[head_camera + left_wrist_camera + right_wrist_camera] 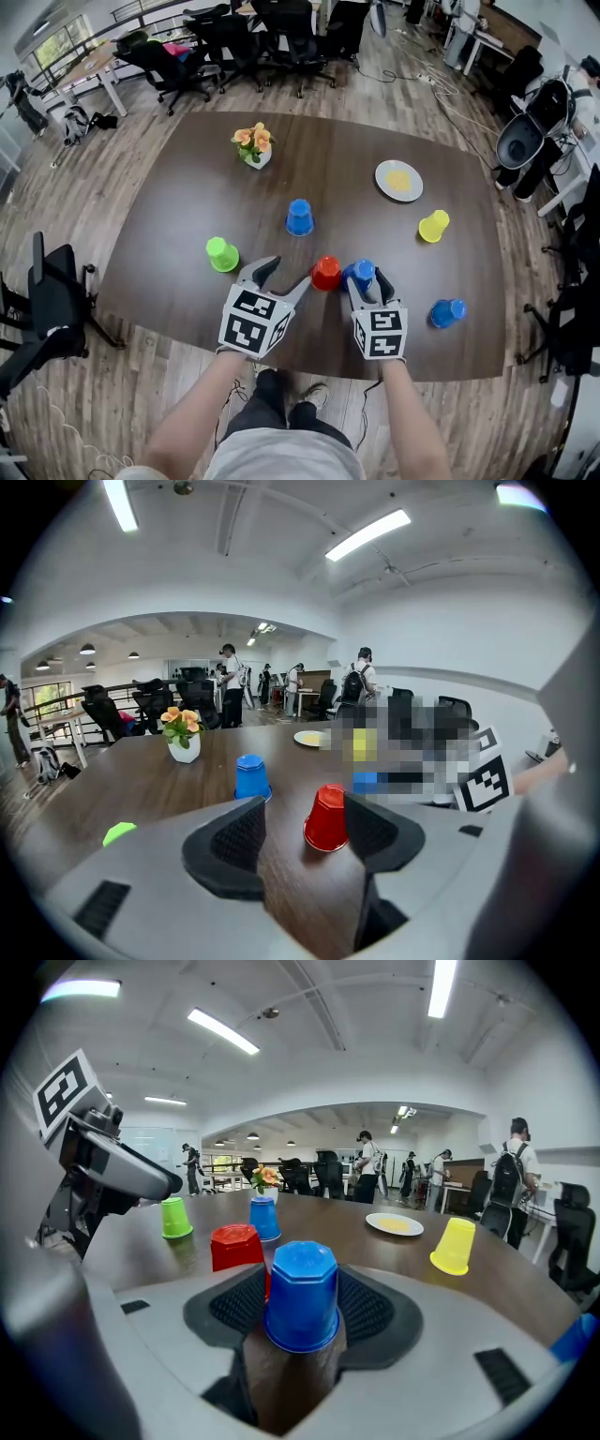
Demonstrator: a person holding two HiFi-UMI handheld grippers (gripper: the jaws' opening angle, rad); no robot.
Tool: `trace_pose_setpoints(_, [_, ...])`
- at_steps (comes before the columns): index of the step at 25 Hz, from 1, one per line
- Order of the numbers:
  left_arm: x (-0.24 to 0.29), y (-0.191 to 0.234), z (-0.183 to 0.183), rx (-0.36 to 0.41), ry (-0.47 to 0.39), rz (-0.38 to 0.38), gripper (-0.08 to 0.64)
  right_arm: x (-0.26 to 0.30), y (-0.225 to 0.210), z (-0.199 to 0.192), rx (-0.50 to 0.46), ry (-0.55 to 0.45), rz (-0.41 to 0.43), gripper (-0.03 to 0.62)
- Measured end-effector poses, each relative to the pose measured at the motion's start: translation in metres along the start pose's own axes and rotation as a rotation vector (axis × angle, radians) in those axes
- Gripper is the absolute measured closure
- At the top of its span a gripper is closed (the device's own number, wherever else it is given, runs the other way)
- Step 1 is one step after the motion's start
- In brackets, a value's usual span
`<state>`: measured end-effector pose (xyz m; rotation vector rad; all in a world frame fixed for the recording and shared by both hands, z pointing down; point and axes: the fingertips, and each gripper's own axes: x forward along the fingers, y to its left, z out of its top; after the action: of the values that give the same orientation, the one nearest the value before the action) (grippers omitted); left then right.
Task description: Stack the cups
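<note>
An upturned blue cup (pixel 302 1293) stands on the dark table (pixel 187 216) between the jaws of my right gripper (pixel 367 279). The jaws are open, their pads close on either side of the cup. Just left of it stands an upturned red cup (pixel 326 273), ahead of my left gripper (pixel 281 277) and beside its right jaw. That gripper (pixel 305 832) is open with nothing between its fingers. Another upturned blue cup (pixel 299 217) stands farther back. A green cup (pixel 222 254) is at the left, a yellow cup (pixel 433 226) at the right, and a third blue cup (pixel 447 312) lies on its side at the right front.
A white plate (pixel 398 180) with something yellow on it sits at the back right. A small pot of orange flowers (pixel 254 145) stands at the back. Office chairs (pixel 56 309) surround the table, and people stand far off in the room.
</note>
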<state>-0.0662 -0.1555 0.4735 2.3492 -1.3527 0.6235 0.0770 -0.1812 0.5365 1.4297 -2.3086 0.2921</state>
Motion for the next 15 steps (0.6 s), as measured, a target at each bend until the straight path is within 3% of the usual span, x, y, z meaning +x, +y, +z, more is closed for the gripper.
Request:
trace_pose_setpoints(7, [-0.007,0.016,0.006,-0.012,-0.017,0.039,0.299,-0.014,0.003,0.030,-0.002,-0.044,0.028,0.367])
trace_pose_setpoints(15, [-0.033,0.077,-0.002,-0.054,-0.016,0.157,0.295,-0.003,0.039,0.101,0.033,-0.064,0.124,0.367])
